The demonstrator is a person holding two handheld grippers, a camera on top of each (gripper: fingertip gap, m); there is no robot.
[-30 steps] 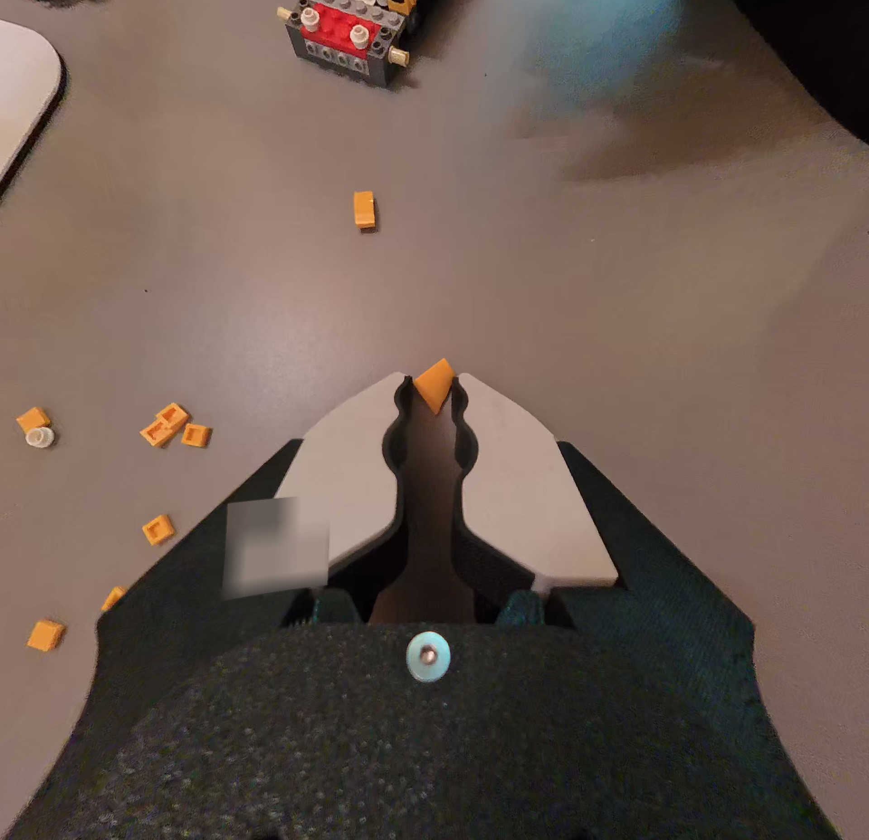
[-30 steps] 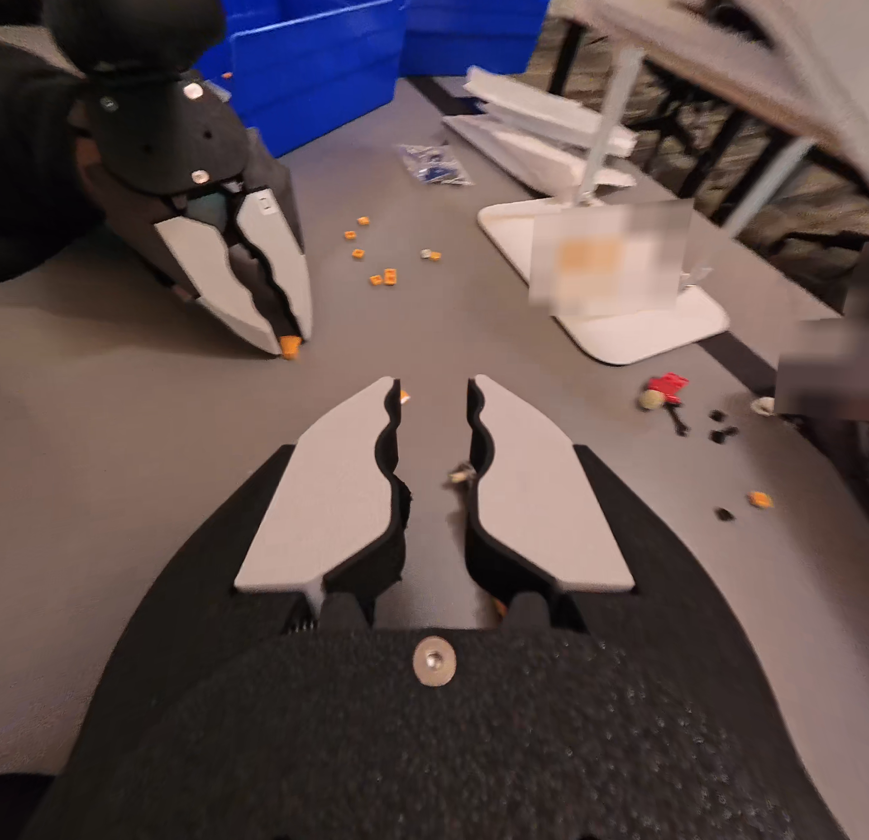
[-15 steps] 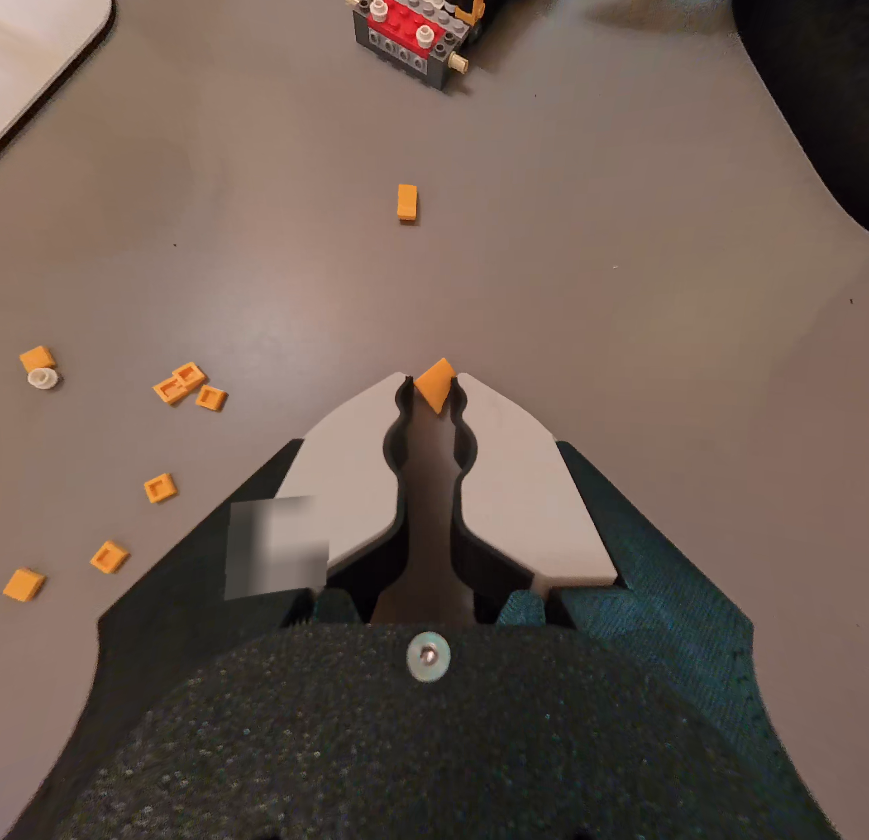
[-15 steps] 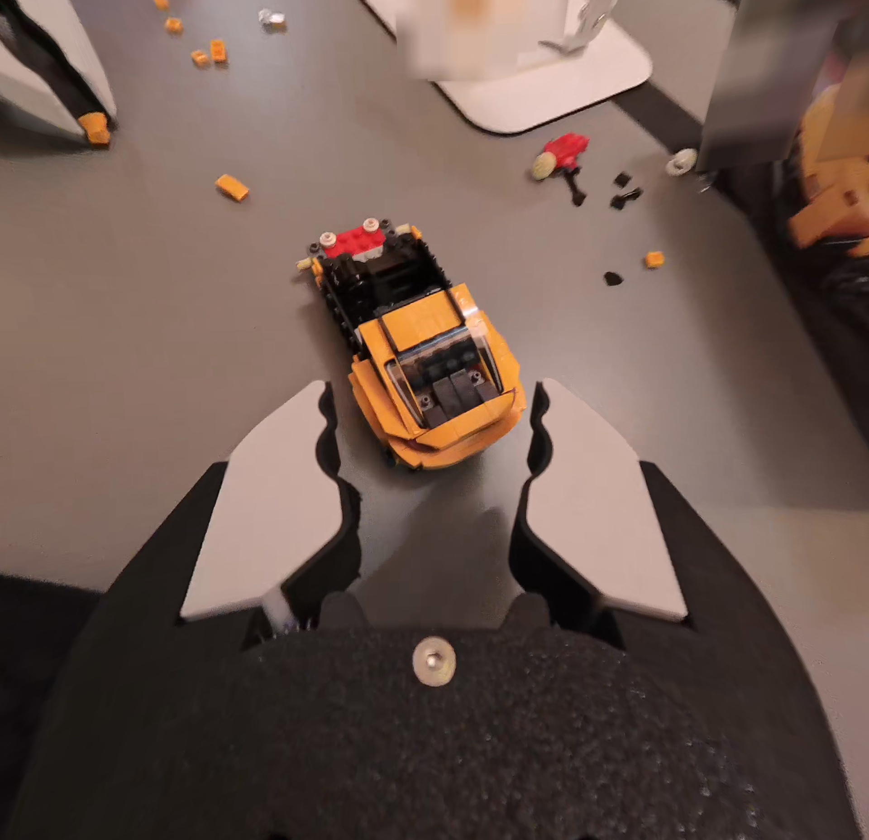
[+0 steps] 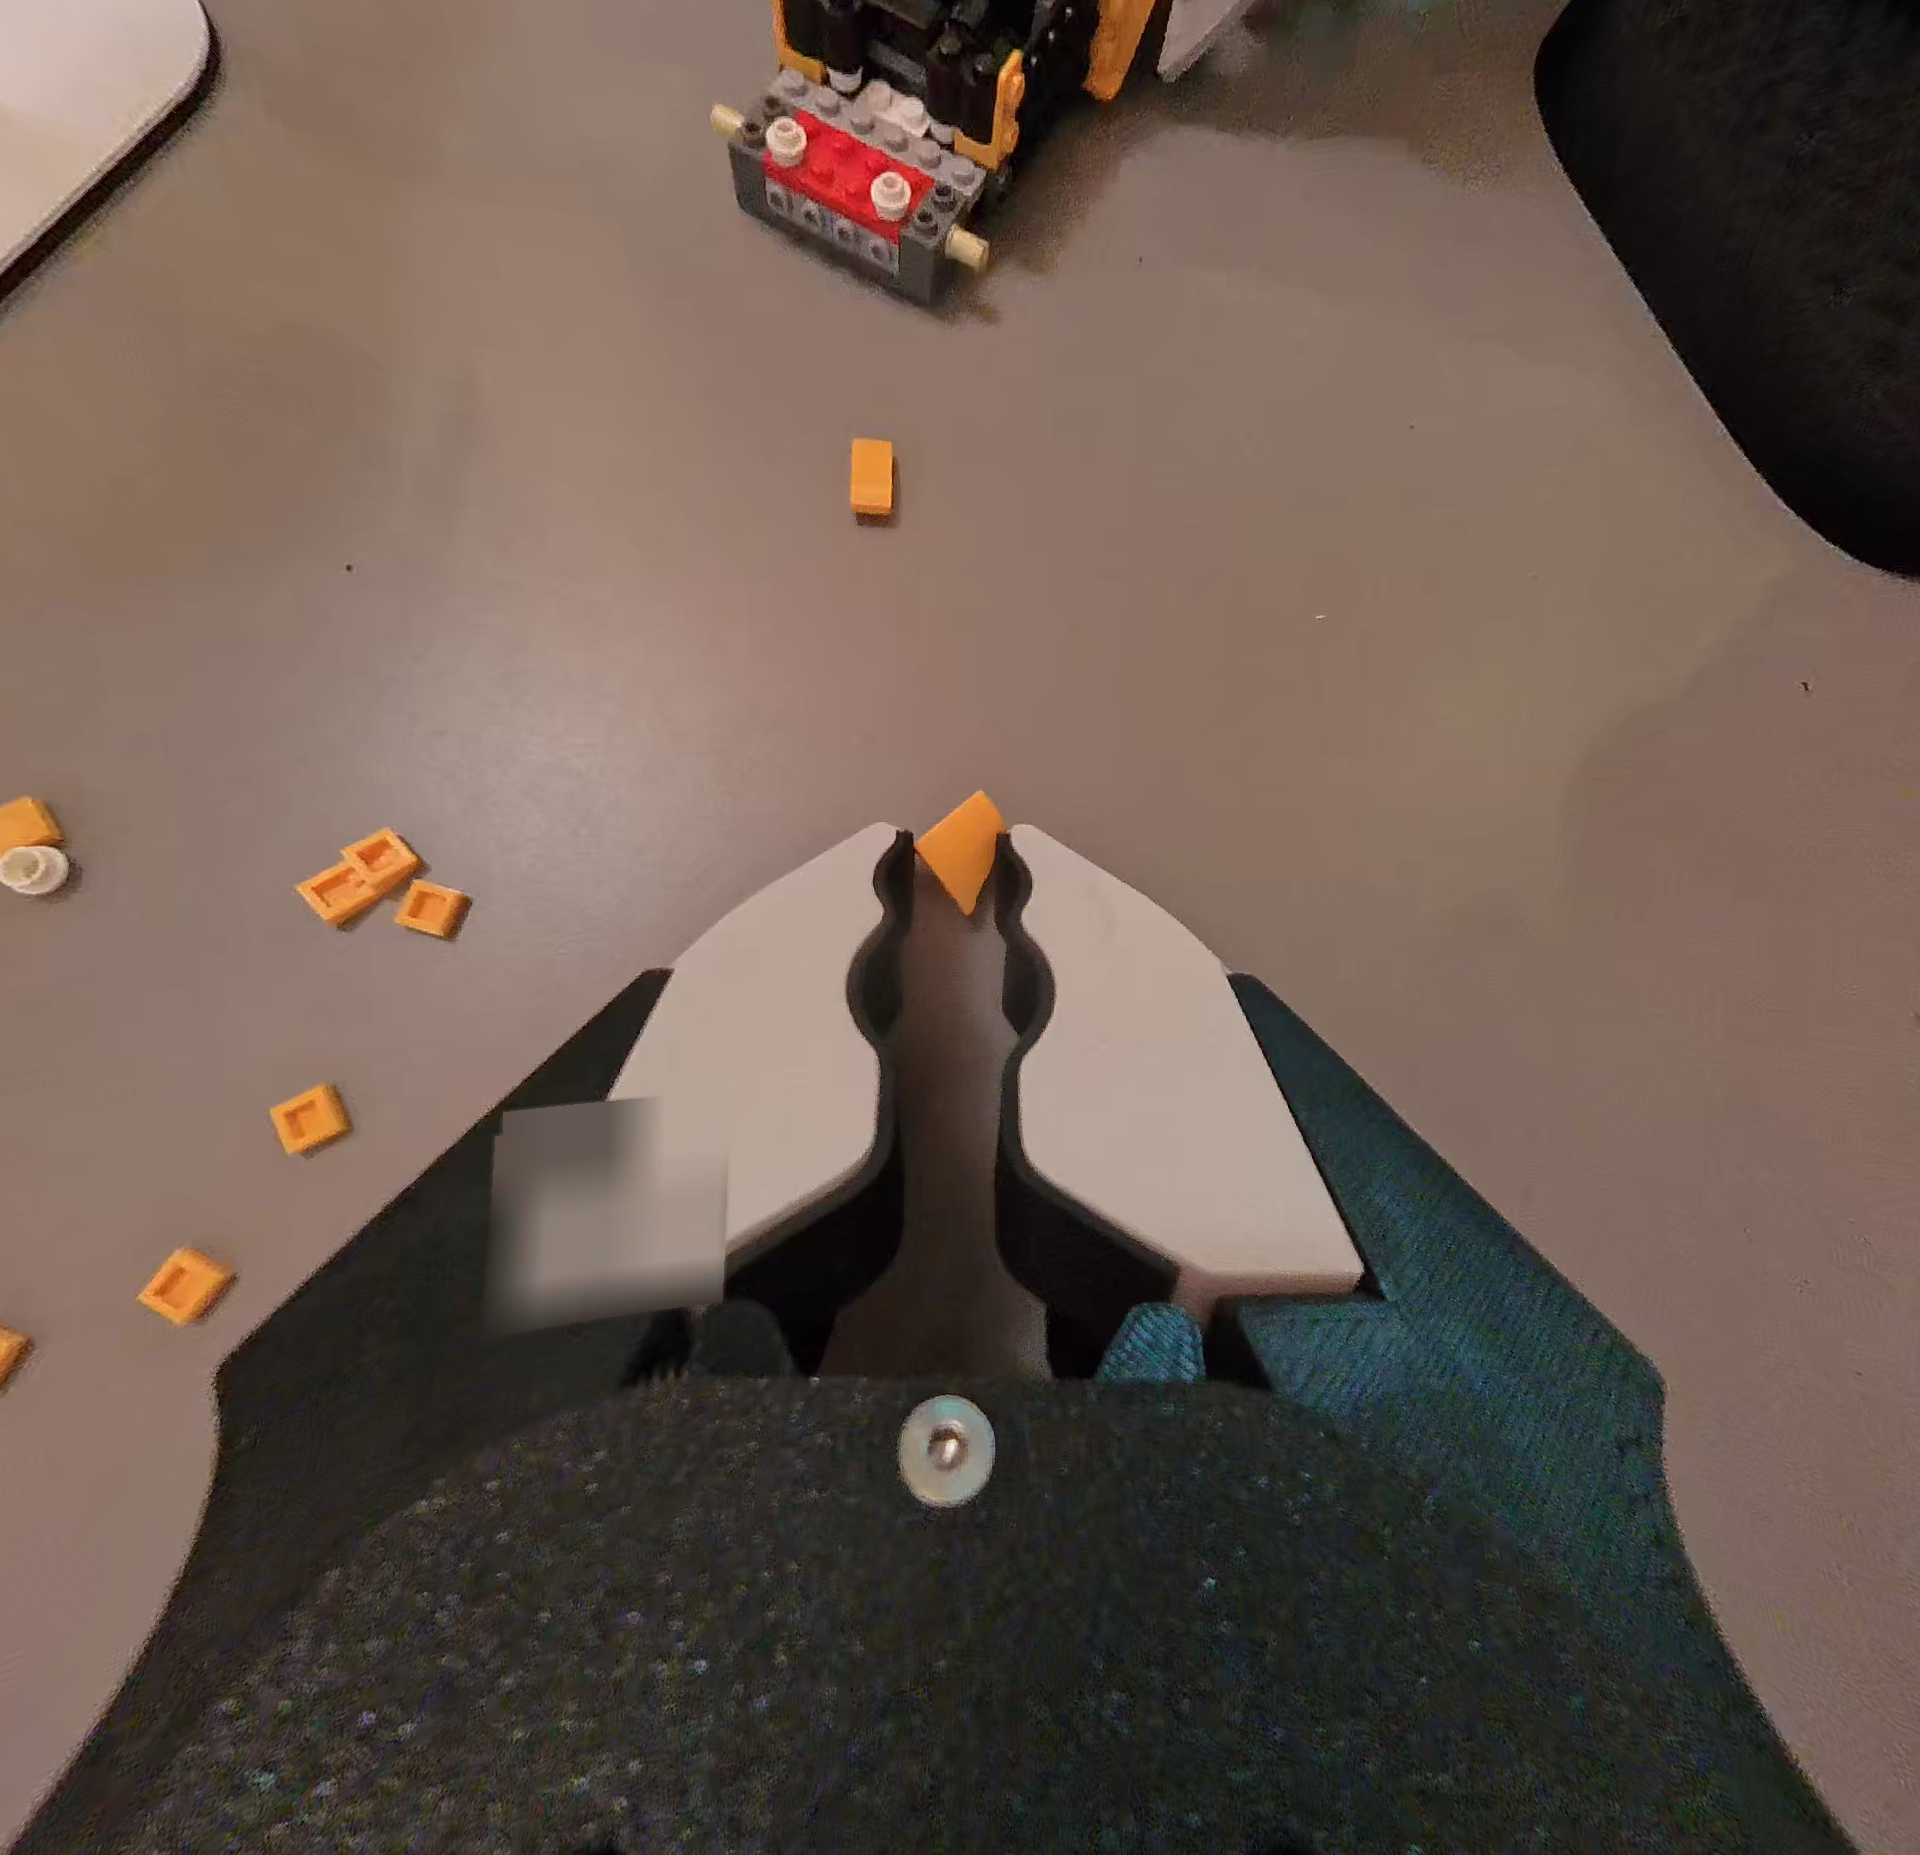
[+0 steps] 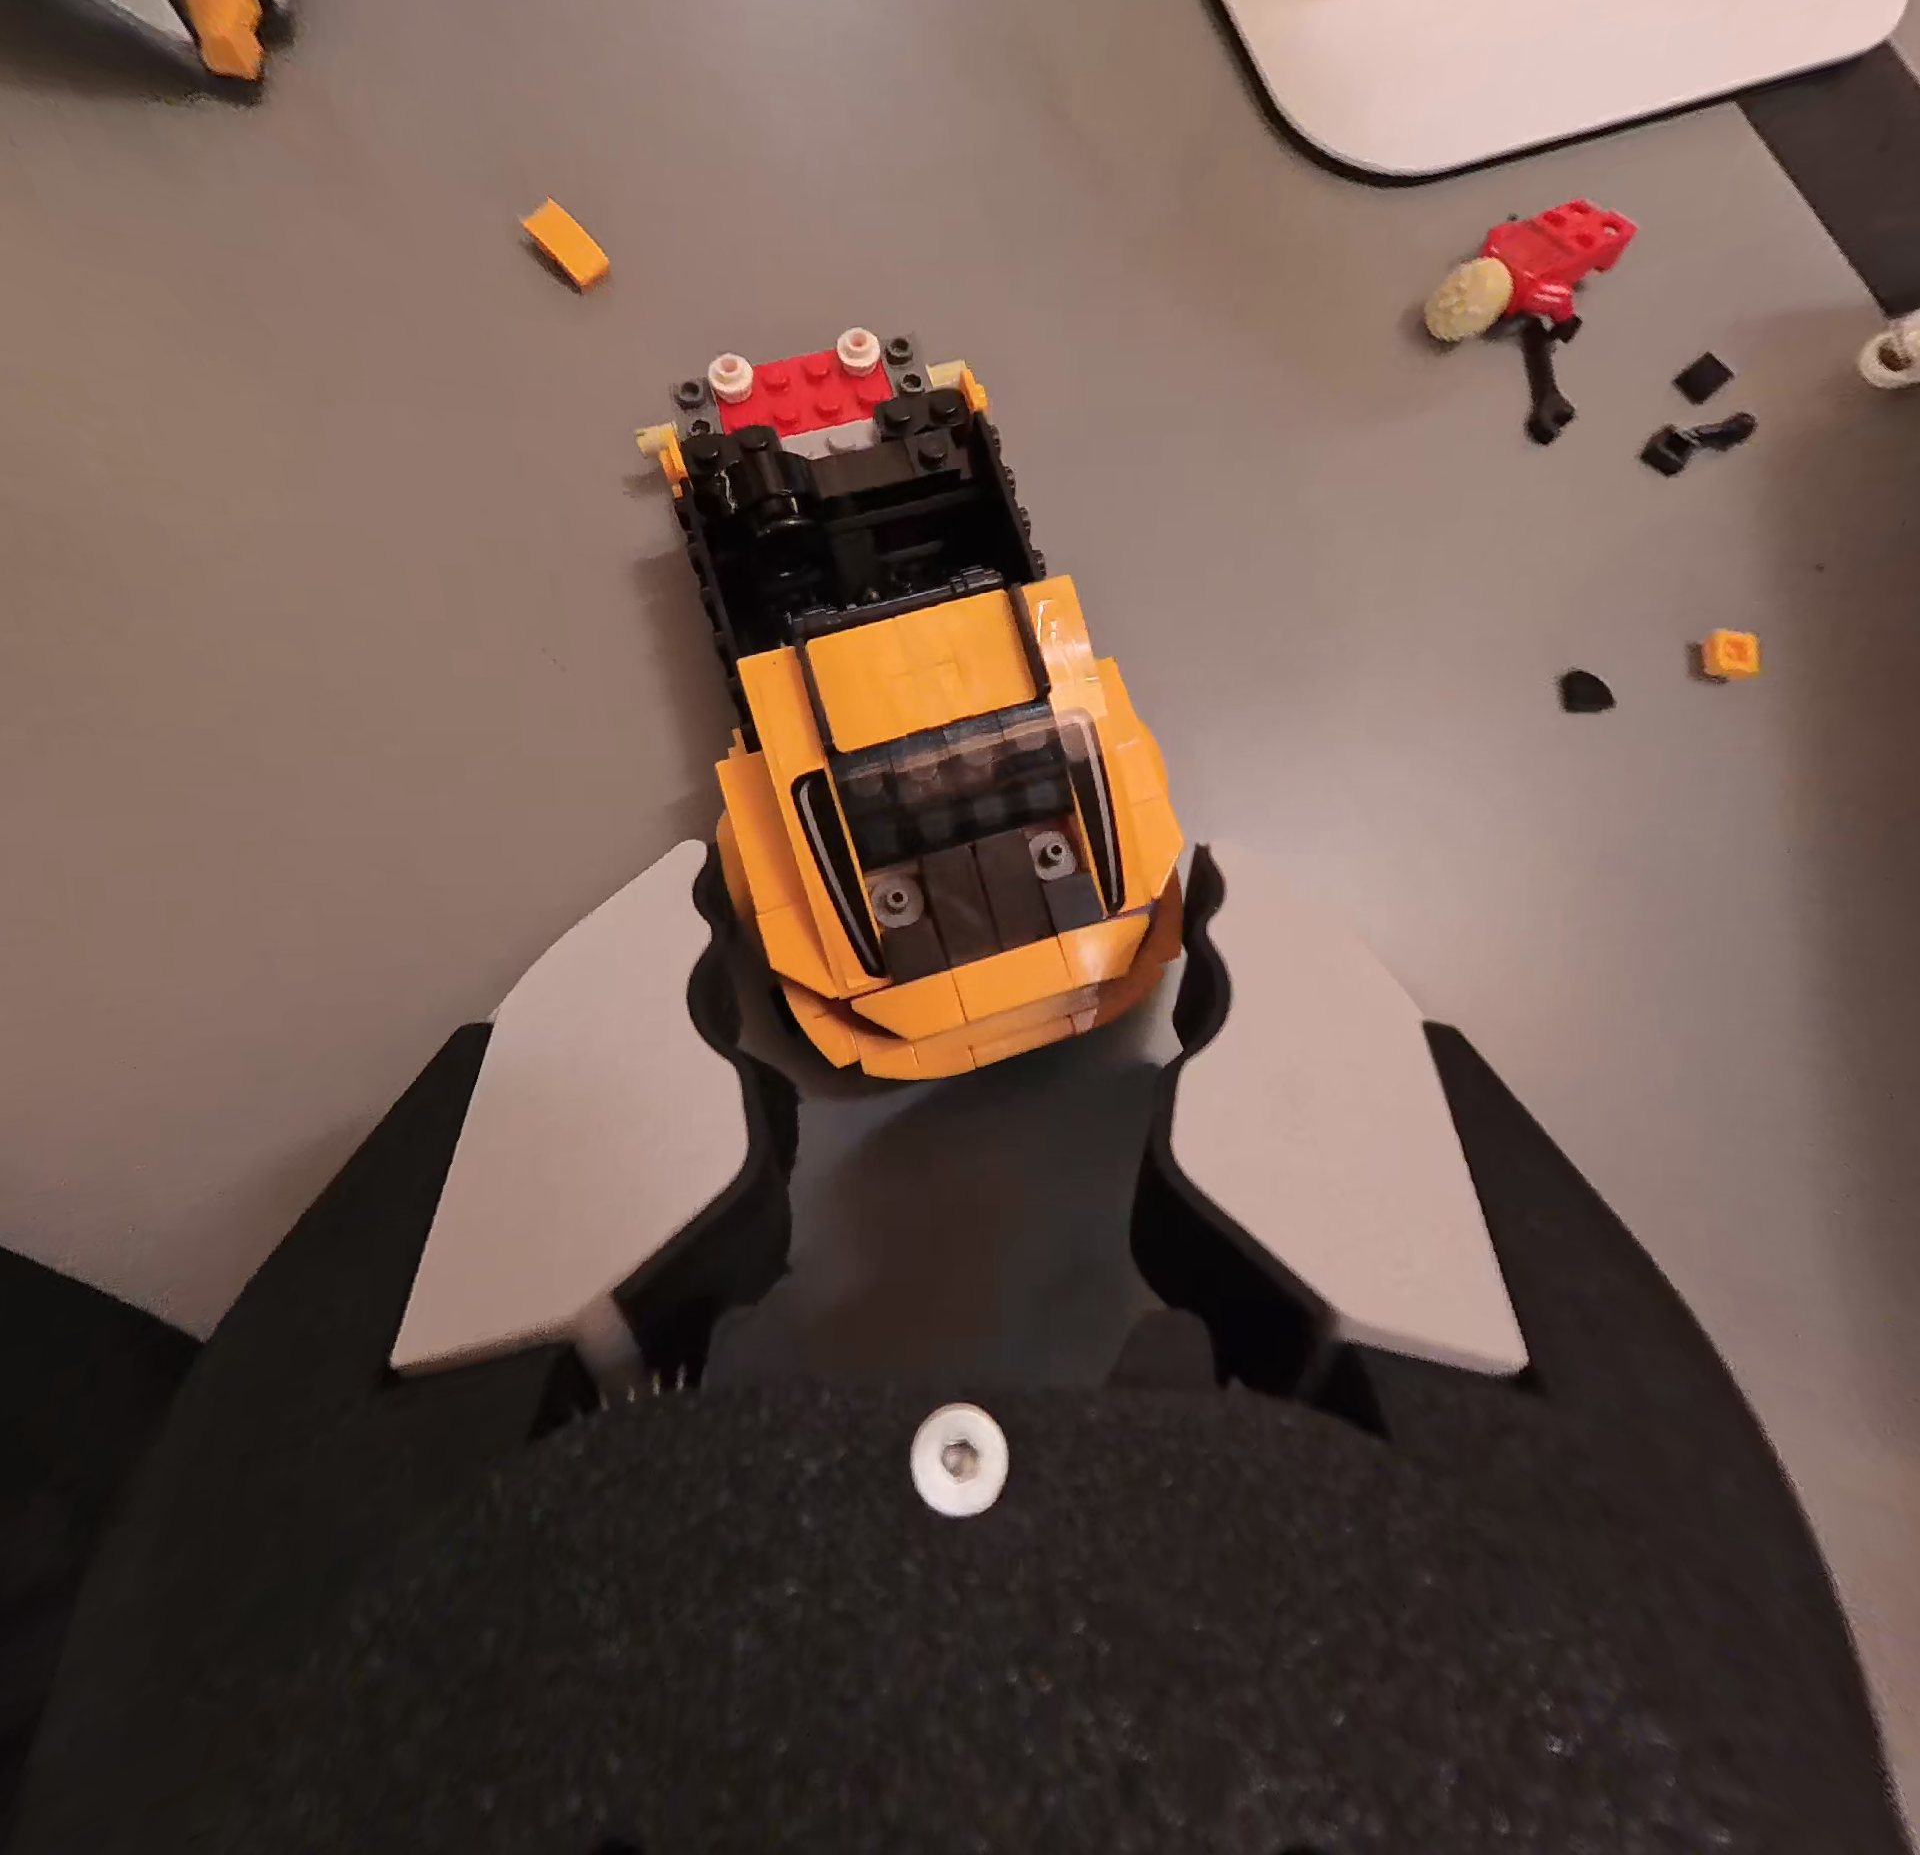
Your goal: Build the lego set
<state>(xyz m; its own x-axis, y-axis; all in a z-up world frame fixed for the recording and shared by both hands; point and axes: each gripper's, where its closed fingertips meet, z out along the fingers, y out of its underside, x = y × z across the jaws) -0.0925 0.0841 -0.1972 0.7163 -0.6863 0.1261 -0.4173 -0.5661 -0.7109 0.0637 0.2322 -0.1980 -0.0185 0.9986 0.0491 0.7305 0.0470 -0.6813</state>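
Left gripper (image 5: 957,849) clamped on a small orange plastic tile (image 5: 961,849), pads pressing both edges, above the grey tabletop (image 5: 1351,662). Right gripper (image 6: 951,901) spread wide – the orange-and-black brick-built toy car (image 6: 914,766) sits nose-first between its fingers, left one close against the body, right one just clear. Loose orange sloped brick (image 6: 564,242) lies beyond the car's red-studded rear.

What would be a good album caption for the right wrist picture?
Open right gripper straddling the nose of an orange toy brick car on a grey table.
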